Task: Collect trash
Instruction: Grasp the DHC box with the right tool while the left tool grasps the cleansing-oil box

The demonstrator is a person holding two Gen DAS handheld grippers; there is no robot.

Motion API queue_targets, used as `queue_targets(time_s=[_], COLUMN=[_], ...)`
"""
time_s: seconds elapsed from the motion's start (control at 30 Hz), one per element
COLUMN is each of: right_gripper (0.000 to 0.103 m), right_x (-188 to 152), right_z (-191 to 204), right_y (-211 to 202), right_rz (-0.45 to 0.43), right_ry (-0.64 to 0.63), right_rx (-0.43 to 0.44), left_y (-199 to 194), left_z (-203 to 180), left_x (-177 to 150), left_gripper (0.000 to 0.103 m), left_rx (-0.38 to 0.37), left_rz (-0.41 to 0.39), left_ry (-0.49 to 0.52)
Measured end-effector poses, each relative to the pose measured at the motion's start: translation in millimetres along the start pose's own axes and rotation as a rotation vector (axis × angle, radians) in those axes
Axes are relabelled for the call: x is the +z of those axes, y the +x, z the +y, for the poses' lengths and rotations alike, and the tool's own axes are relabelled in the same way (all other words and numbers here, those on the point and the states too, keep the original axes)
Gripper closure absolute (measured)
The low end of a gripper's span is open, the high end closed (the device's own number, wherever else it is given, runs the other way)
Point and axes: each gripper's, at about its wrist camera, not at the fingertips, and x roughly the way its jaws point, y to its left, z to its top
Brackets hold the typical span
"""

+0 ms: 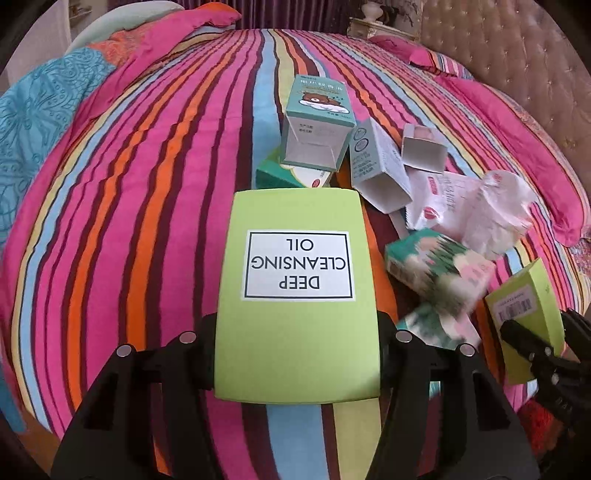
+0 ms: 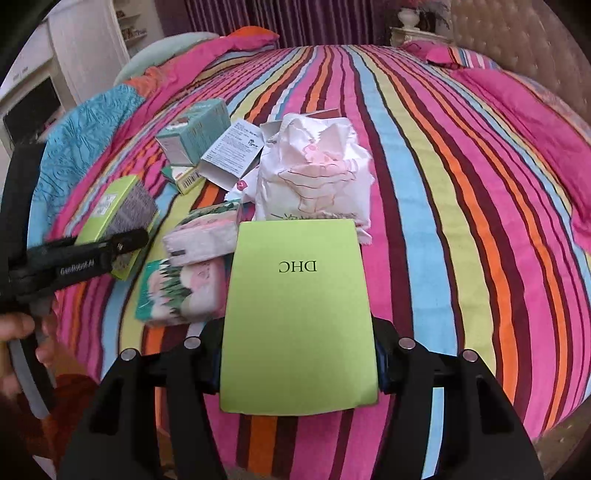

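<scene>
Grippers each clamp a lime-green box (image 1: 297,295) (image 2: 299,317) above striped bedspread (image 1: 147,221)

Striped bedspread (image 1: 147,221) – pink pillow (image 2: 535,122), tufted headboard (image 1: 517,55), purple curtains (image 2: 295,18).

Bedspread (image 1: 147,221) striped pink, orange, blue, maroon, yellow. Two lime boxes (image 1: 295,295) (image 2: 299,325); first bears white black-lettered label. Teal bear box (image 1: 317,110). White crumpled bag (image 2: 314,173), pink print.

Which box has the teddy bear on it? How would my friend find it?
Look at the striped bed, at the trash pile. At the pile's far end stands the teal bear box, propped on another box, its open end facing you. Only it shows a brown bear.
</scene>
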Motion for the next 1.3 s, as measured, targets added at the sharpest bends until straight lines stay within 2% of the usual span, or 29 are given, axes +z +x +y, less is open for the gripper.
queue_targets(time_s=[0.23,0.5,0.63,0.73,0.83,0.97,1.03,1.3], right_gripper=[0.048,0.048,0.048,0.048,0.048,0.048,0.048,0.048], right_x=[-28.5,-69.0,-93.9,-115.7,-134.5,-156.6,-167.5,-179.4], right_z=[-11.0,1.3,15.8,25.8,30.8,38.7,38.3,26.1], right_y=[-42.6,-76.0,-78.9,-72.5,-61.9,-46.2,-30.9,13.3], right_rz=[-0.024,-0.022,0.023,0.065,0.129,0.202,0.269,0.423], right_ry=[0.060,0.058,0.061,0.034,0.055,0.045,0.072,0.193], right_rx=[0.050,0.082,0.117,0.111,0.134,0.116,0.128,0.139], left_y=[-46.1,-92.0,-102.2,-95.6,-83.5,-59.3,-46.0,7.3], left_z=[0.9,-12.2,-22.5,-30.8,-38.1,-42.1,-43.6,-38.7], left_x=[-46.5,-126.8,-157.0,-182.5,-206.3,-235.5,-244.7,-267.9], left_gripper=[0.046,0.047,0.046,0.046,0.046,0.046,0.046,0.046], left_rx=[-0.032,-0.120,-0.124,-0.151,-0.149,-0.149,-0.151,-0.171], left_rz=[-0.030,0.002,0.027,0.084,0.146,0.250,0.304,0.506], left_ry=[-0.017,-0.001,0.020,0.031,0.047,0.046,0.045,-0.023])
